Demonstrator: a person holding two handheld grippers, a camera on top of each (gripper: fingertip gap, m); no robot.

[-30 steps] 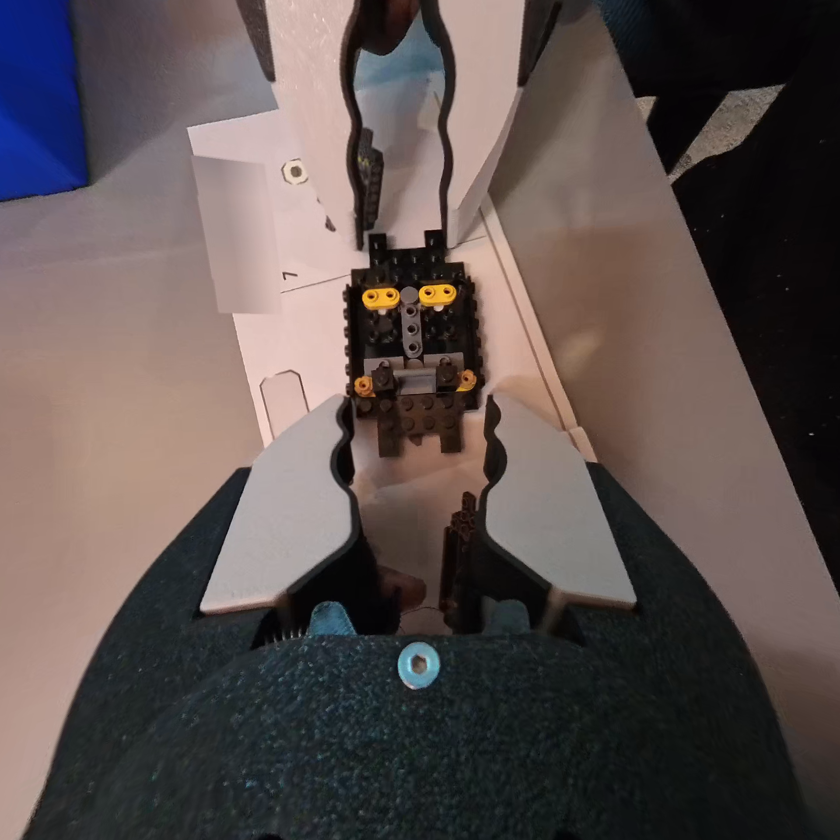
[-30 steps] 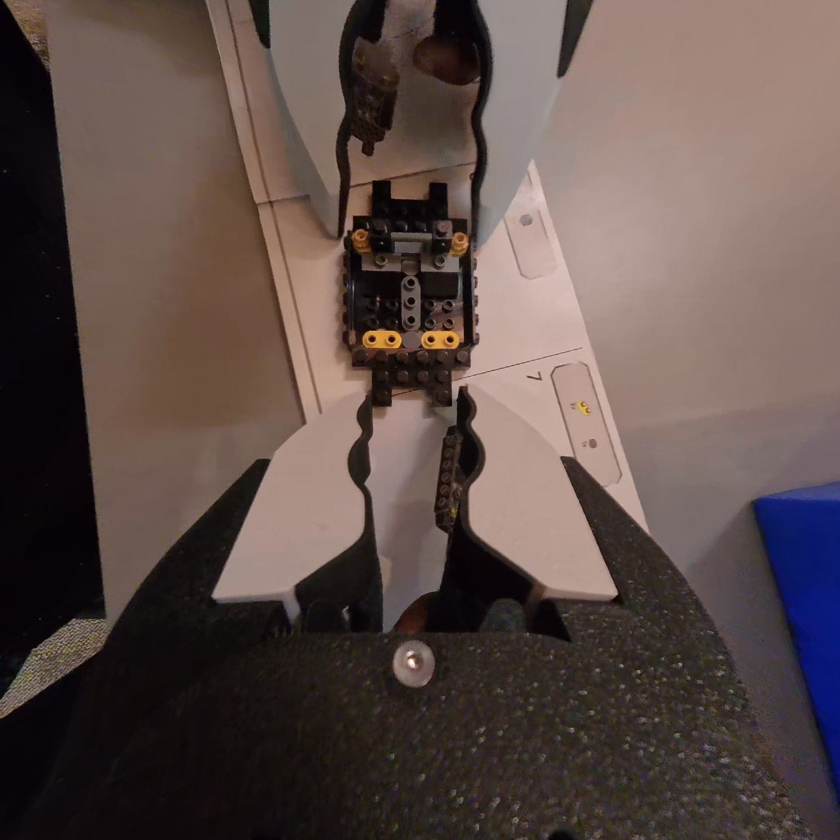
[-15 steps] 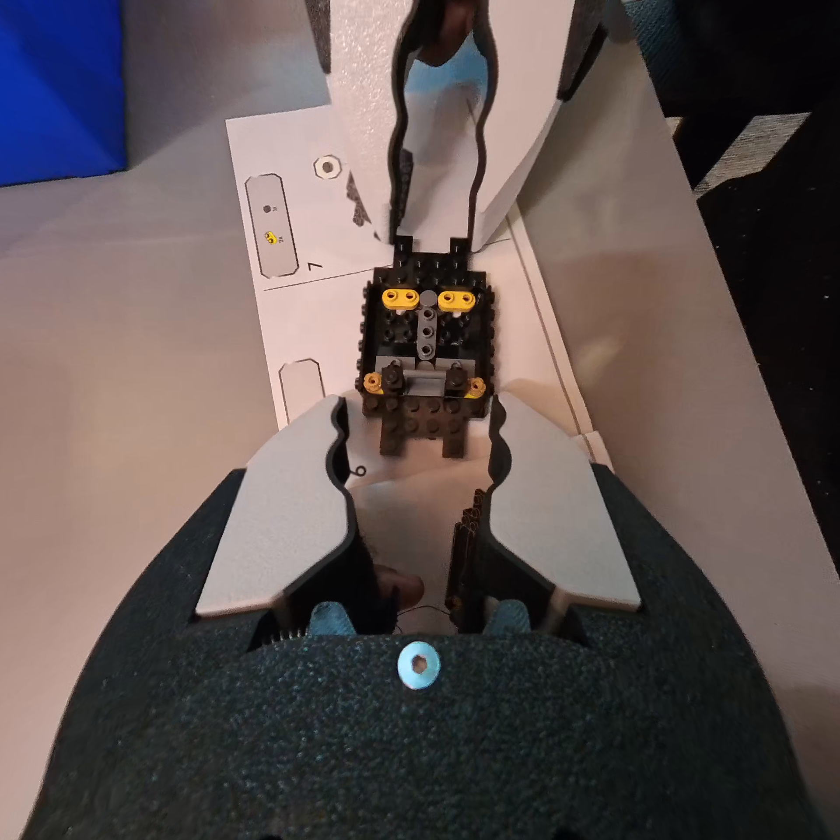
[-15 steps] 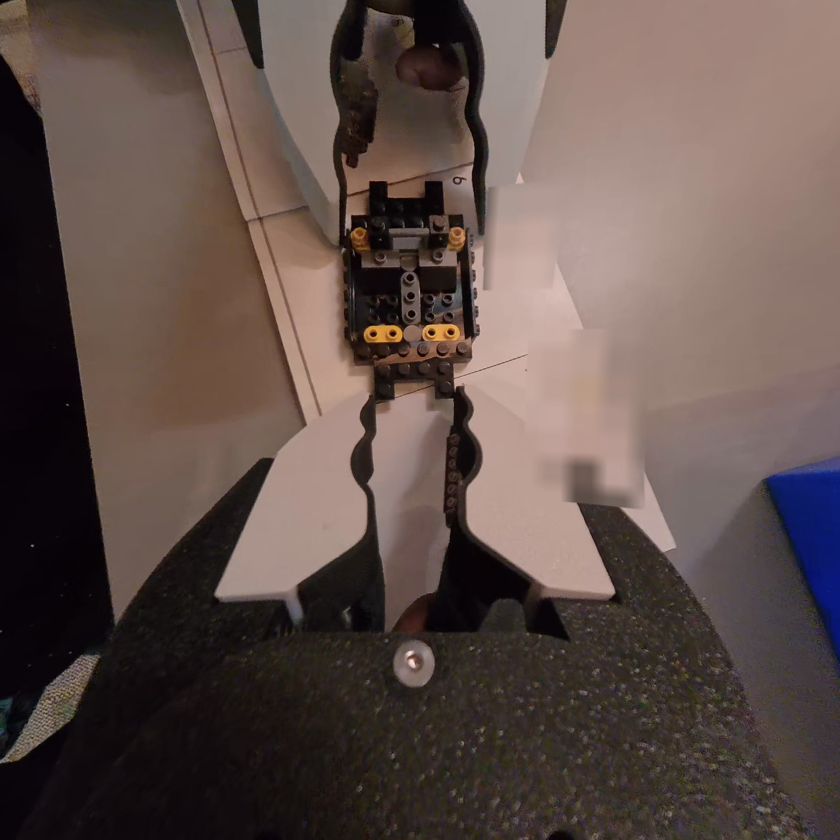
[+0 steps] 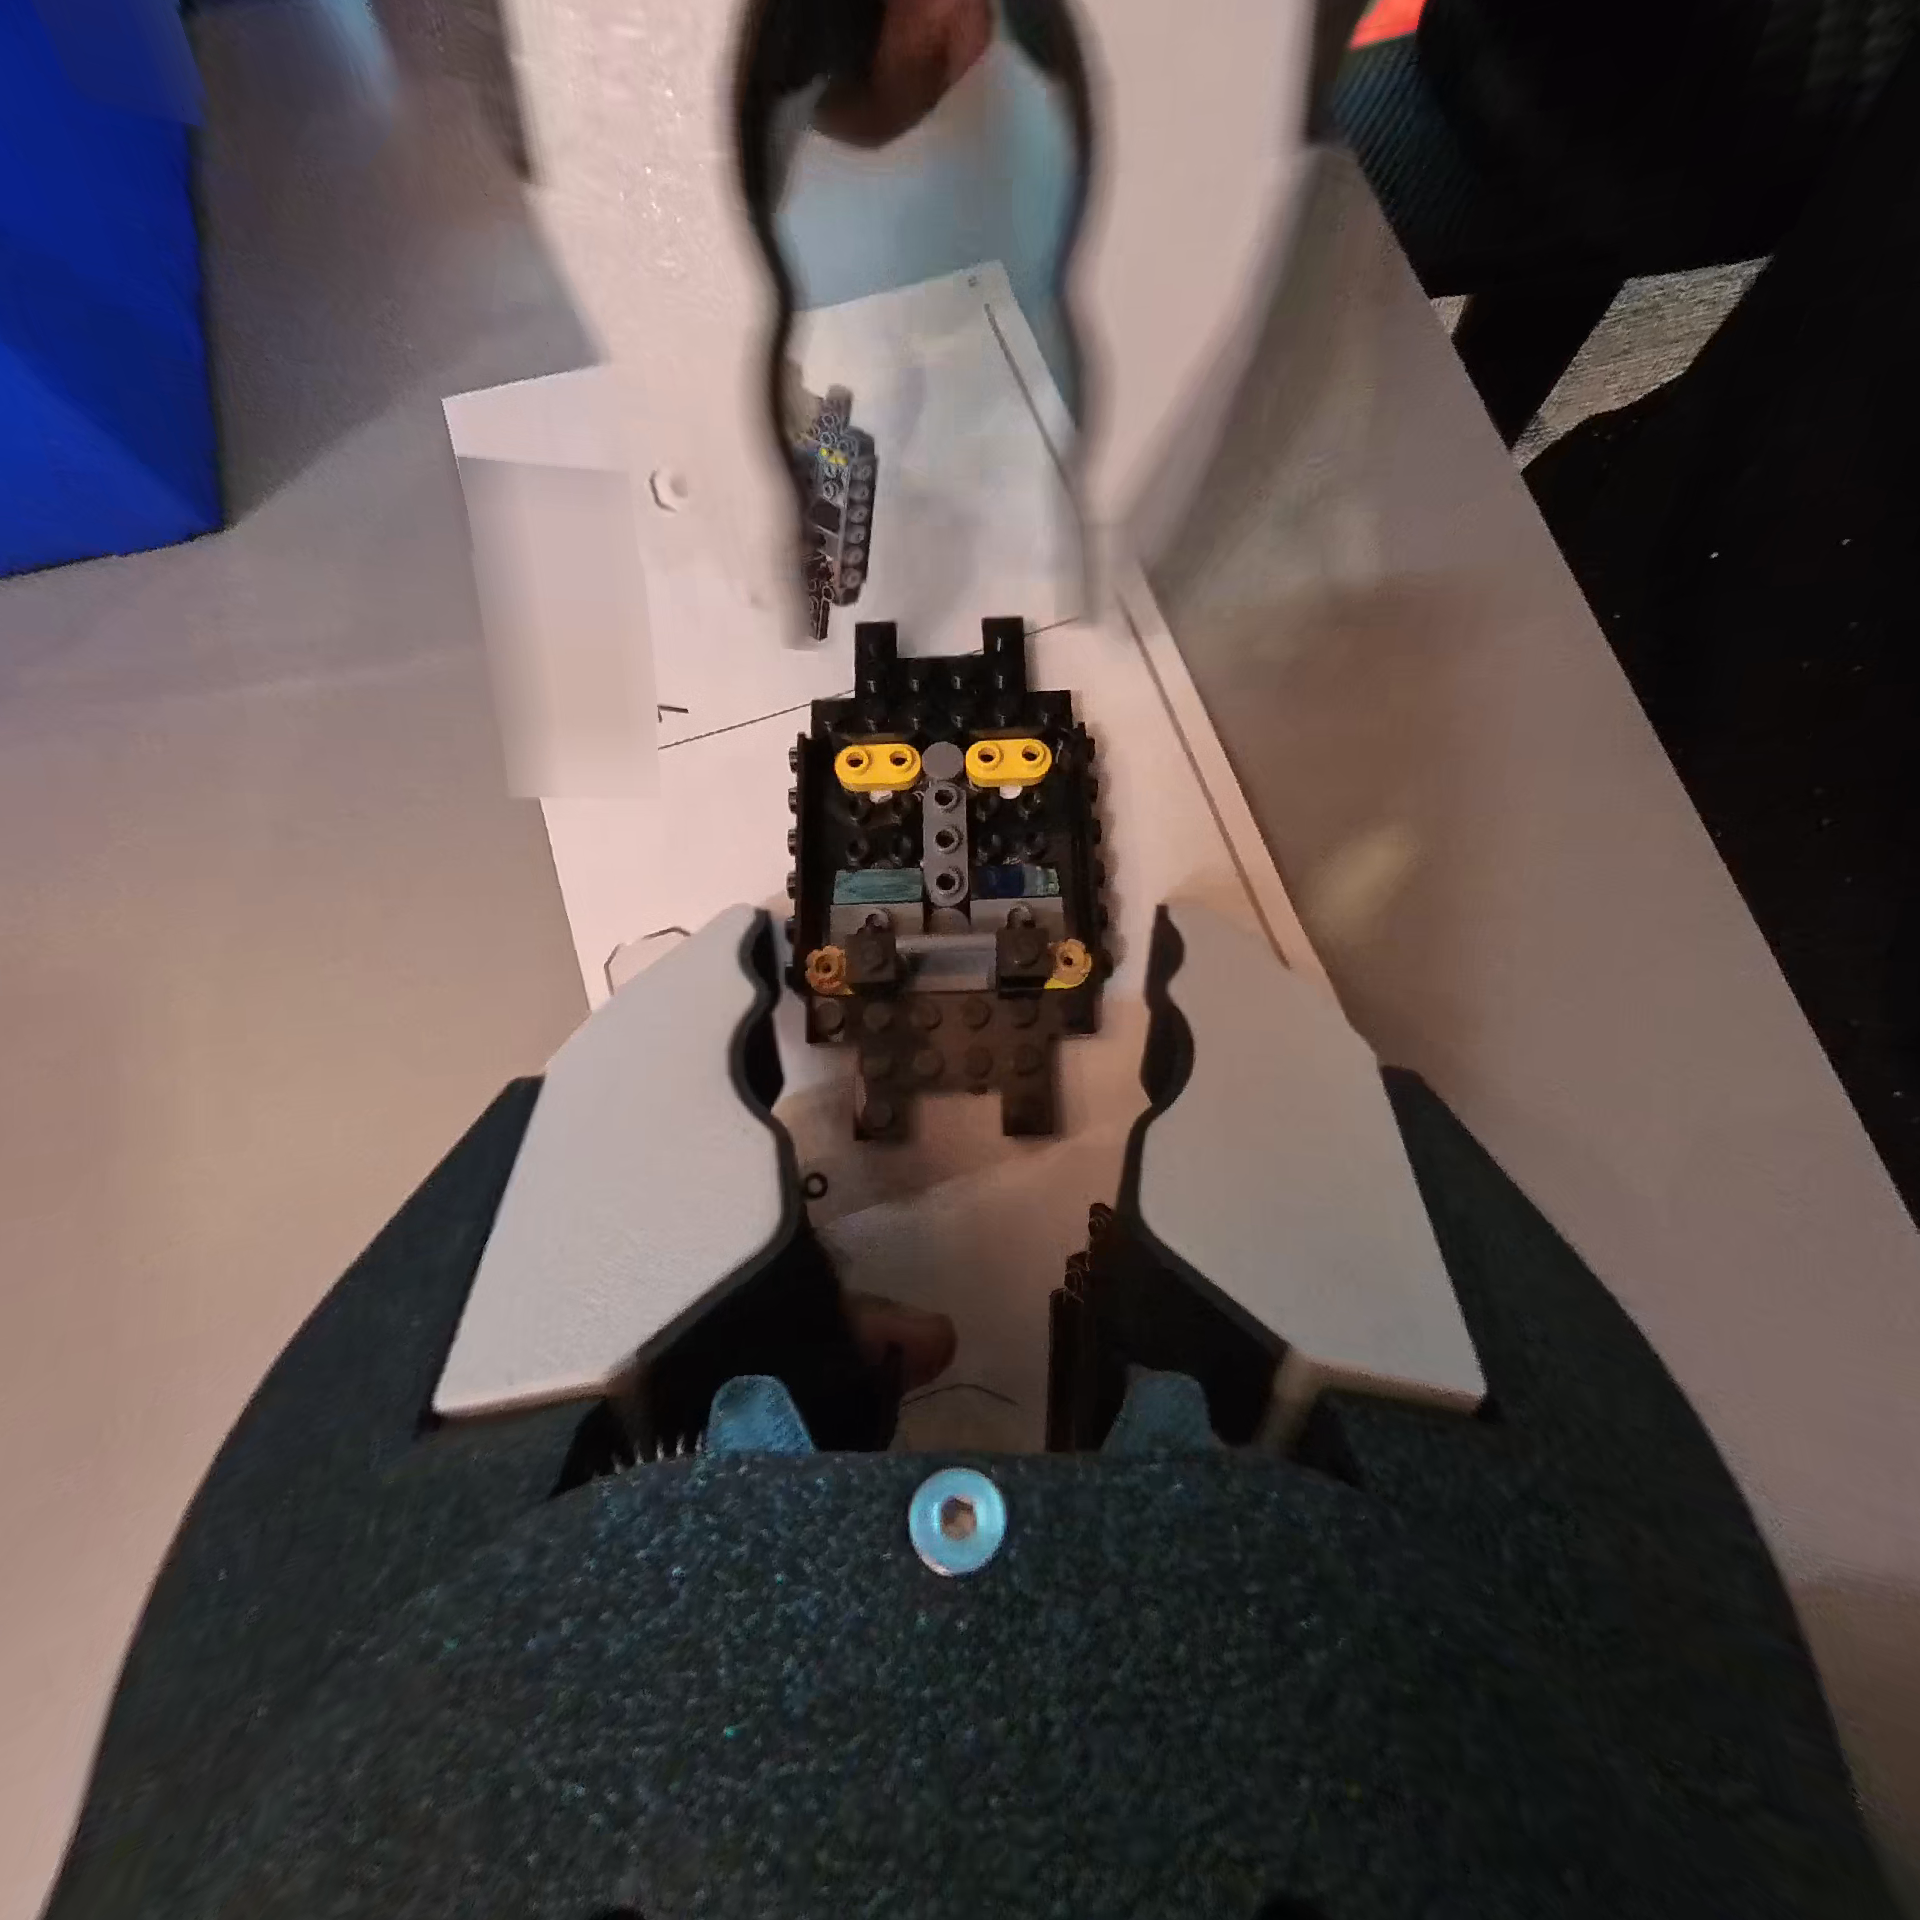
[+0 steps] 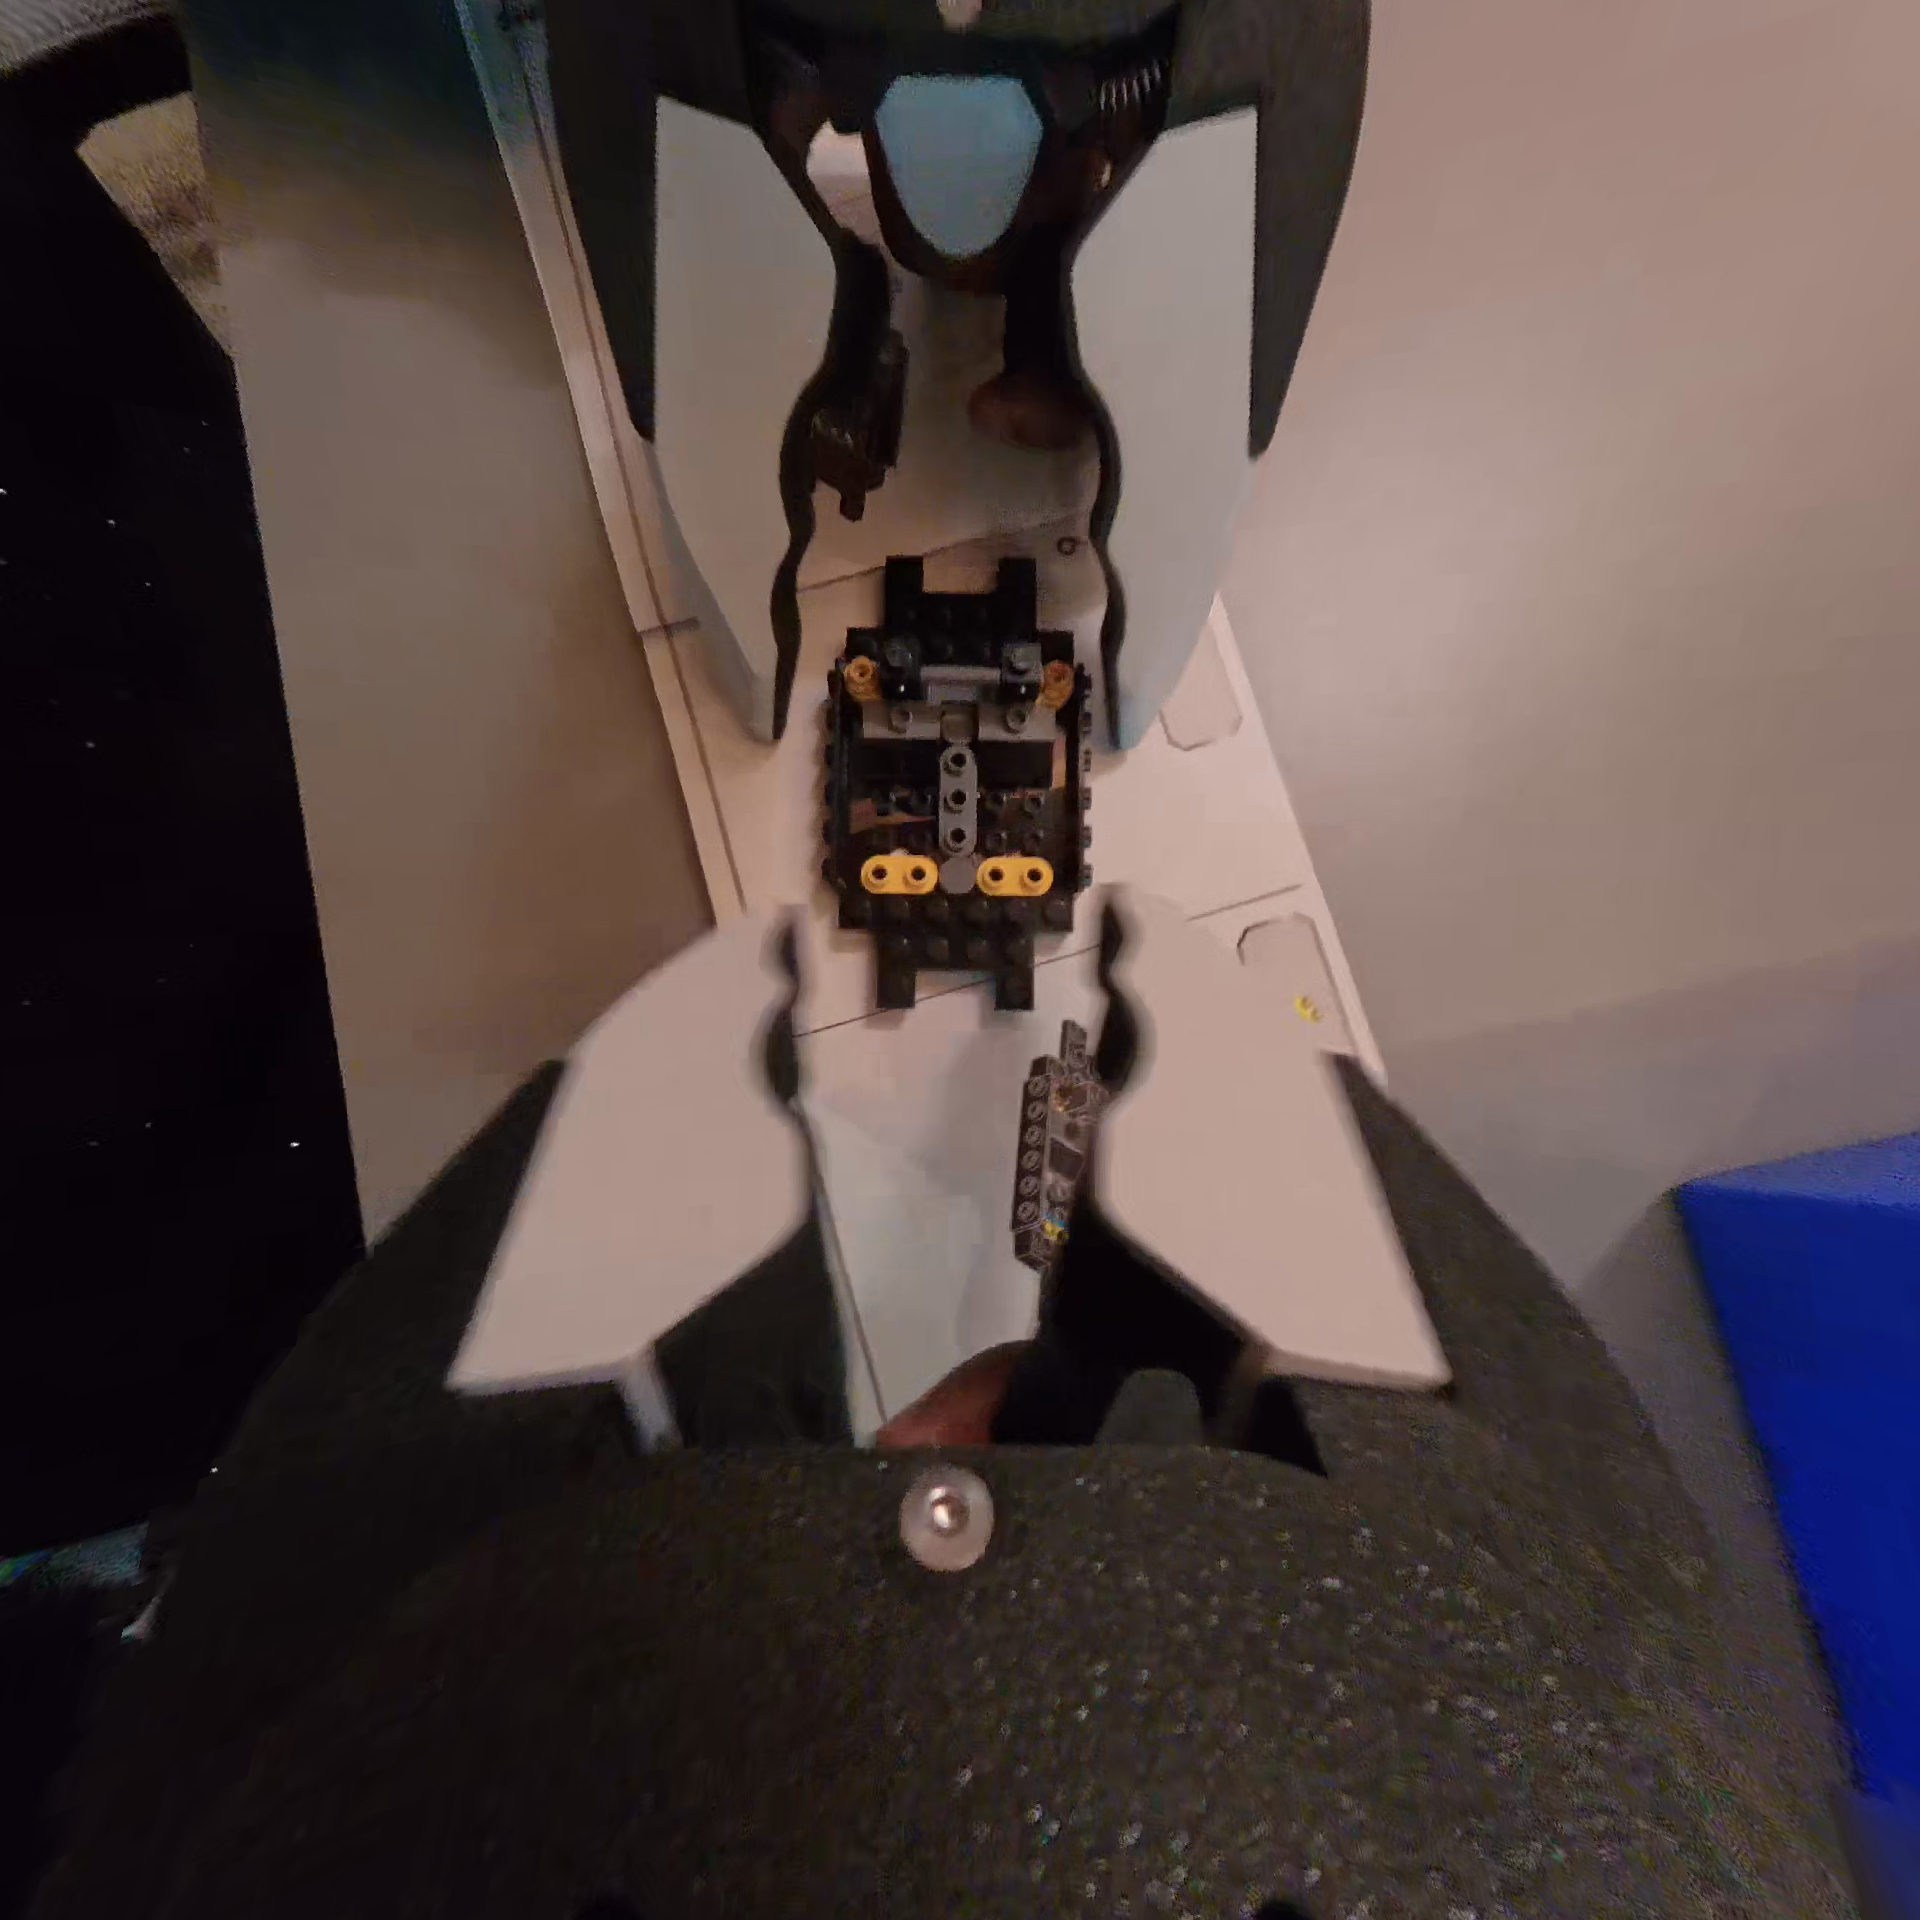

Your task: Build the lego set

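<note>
A black lego build (image 5: 945,883) with two yellow pieces and a grey centre strip lies flat on the instruction sheet (image 5: 665,862). My left gripper (image 5: 961,935) is open, its tips on either side of the build's near end. A black studded piece (image 5: 1081,1320) sits against the inside of its right finger. My right gripper (image 6: 948,930) faces it from the opposite end of the build (image 6: 956,810), also open. A black studded beam (image 6: 1055,1143) sits against its right finger. Each gripper shows at the top of the other's view (image 5: 940,582) (image 6: 948,732).
The sheet (image 6: 1174,831) lies on a pale table. A blue box (image 5: 94,260) (image 6: 1818,1403) stands to one side. The table edge and dark floor (image 5: 1766,623) (image 6: 104,727) run along the other side. A person's fingertip (image 5: 904,1340) shows inside the left gripper. Across from one pair of fingers to the other is roughly 5 cm. The black studded piece (image 5: 1081,1320) lies around 7 cm away from my left fingertips. It is also in sight in the right wrist view (image 6: 879,438).
Both grippers have opened wider. Both have moved closer to the build, whose ends now lie between their fingertips. The build has stayed in place.
</note>
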